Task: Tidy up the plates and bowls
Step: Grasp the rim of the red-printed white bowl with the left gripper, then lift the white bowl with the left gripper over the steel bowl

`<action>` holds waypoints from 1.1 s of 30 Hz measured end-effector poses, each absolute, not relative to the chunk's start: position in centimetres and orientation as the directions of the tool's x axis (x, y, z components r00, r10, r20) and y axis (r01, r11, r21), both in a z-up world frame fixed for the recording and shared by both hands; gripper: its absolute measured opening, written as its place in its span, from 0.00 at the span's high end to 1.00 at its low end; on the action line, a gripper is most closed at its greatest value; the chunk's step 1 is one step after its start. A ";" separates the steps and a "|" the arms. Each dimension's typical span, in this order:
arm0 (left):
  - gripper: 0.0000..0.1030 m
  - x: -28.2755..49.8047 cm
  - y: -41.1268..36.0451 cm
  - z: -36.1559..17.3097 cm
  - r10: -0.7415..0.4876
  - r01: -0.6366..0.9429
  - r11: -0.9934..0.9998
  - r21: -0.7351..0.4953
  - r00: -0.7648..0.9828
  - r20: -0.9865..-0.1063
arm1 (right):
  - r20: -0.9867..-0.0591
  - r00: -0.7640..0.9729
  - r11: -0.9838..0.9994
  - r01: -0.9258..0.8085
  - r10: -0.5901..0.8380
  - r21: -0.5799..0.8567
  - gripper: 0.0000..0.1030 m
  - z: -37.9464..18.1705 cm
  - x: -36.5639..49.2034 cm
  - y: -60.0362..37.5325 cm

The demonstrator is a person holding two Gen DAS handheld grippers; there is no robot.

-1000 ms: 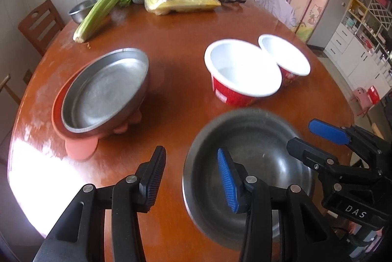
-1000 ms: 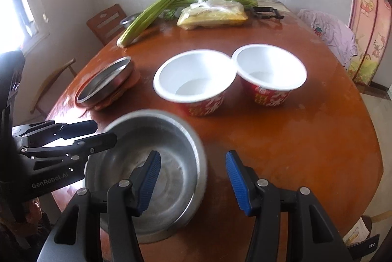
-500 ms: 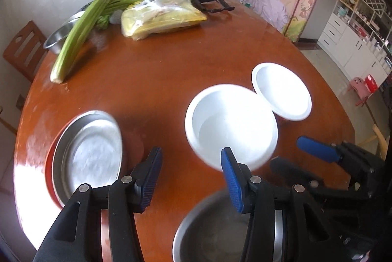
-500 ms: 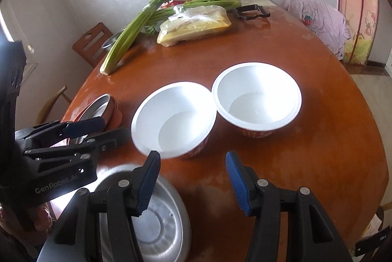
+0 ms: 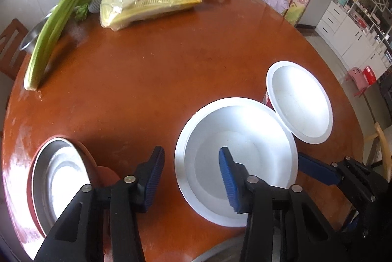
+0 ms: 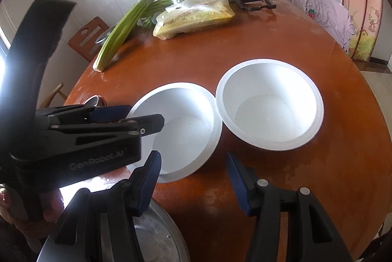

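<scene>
Left gripper (image 5: 189, 172) hovers over the near bowl (image 5: 236, 160), fingers wide, empty — right gripper (image 6: 193, 180) likewise; both bowls upright, rims touching.

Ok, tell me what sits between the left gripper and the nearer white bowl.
Nothing visible does. The left gripper is open just above the nearer white bowl, one of its fingers already over the bowl's inside. The second white bowl sits beyond, rims touching.

Home dining rm: wooden table (image 5: 171, 61), celery (image 5: 56, 24), kitchen cabinets (image 5: 352, 27).
</scene>
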State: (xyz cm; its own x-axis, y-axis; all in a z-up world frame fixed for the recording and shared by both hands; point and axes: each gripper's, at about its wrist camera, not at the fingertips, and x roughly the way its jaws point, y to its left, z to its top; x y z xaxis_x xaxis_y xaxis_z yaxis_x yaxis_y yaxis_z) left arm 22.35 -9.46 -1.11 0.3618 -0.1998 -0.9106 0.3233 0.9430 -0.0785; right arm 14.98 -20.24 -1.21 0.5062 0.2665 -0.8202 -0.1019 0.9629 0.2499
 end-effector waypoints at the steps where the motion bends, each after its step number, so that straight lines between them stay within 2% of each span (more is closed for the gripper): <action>1: 0.56 22.4 -9.5 -1.2 -0.204 0.326 0.942 -0.083 0.357 -0.912 | -0.821 0.504 0.963 -0.108 0.268 0.248 0.46 -1.3 15.1 -20.1; 5: 0.67 22.8 -9.9 -2.0 -0.225 0.335 0.935 -0.114 0.317 -0.921 | -0.824 0.496 0.962 -0.124 0.273 0.244 0.48 -1.6 15.7 -19.6; 8: 0.69 22.9 -10.0 -2.4 -0.224 0.332 0.936 -0.115 0.311 -0.924 | -0.825 0.493 0.961 -0.141 0.276 0.237 0.49 -1.6 15.8 -19.1; 18: 0.69 21.6 -9.0 -0.1 -0.233 0.321 0.940 -0.114 0.362 -0.902 | -0.809 0.522 0.962 -0.171 0.270 0.211 0.49 0.0 15.2 -18.3; 33: 0.69 14.4 -6.7 3.5 -0.227 0.290 0.952 -0.096 0.460 -0.859 | -0.757 0.579 0.949 -0.255 0.304 0.186 0.49 3.5 9.3 -16.6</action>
